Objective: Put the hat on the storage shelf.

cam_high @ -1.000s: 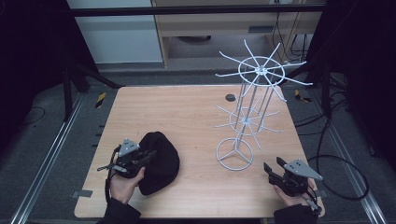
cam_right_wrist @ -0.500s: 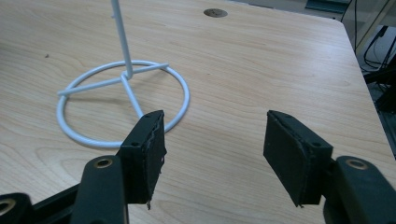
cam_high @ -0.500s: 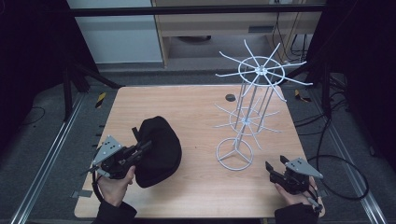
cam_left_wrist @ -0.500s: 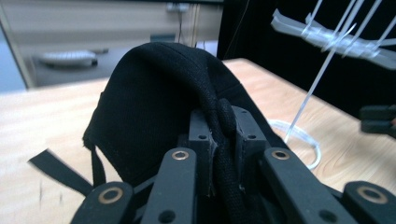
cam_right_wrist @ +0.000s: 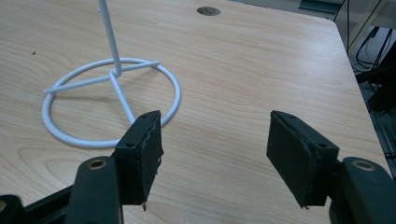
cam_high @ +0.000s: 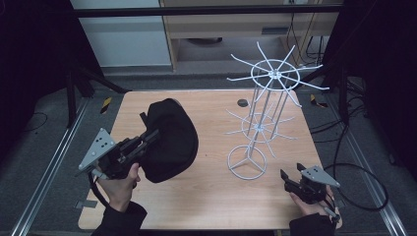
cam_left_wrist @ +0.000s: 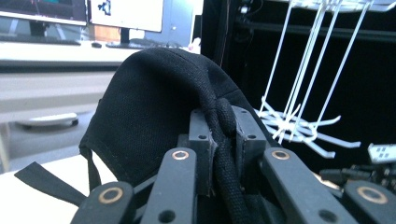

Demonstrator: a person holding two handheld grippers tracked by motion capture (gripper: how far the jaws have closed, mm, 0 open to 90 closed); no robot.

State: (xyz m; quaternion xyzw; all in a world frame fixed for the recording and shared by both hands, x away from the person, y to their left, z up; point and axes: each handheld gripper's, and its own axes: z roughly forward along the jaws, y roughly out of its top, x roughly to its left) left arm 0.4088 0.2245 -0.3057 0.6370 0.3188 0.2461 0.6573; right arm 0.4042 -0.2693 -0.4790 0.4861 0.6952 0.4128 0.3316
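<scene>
From the high view, the left tongs [cam_high: 152,136] hold a black cap [cam_high: 169,140] lifted over the left half of the table [cam_high: 211,196], tipped up on its side. The white wire rack [cam_high: 268,105] stands on the right half, its ring base near the front edge. The right tongs [cam_high: 289,179] rest by the front right corner, apart from the rack's base. The step in hand looks like carrying the cap toward the rack to hang it on one of the arms; the next move calls for lifting it across and lining the cap's opening or strap up with an arm tip.

In the left gripper view, the left tongs [cam_left_wrist: 218,140] are shut tight on the cap's [cam_left_wrist: 149,107] thick stitched edge, pinched between the pads. A loose strap [cam_left_wrist: 39,179] trails at the lower left. The rack's lower arms [cam_left_wrist: 299,126] show beyond, against a dark background.

In the right gripper view, the right tongs [cam_right_wrist: 215,140] stand wide open with nothing between them, above bare wood just beside the rack's base ring [cam_right_wrist: 109,105].

The cap's brim is hard to make out; it may be folded behind the crown. The rack's top is cut off in both gripper views.
</scene>
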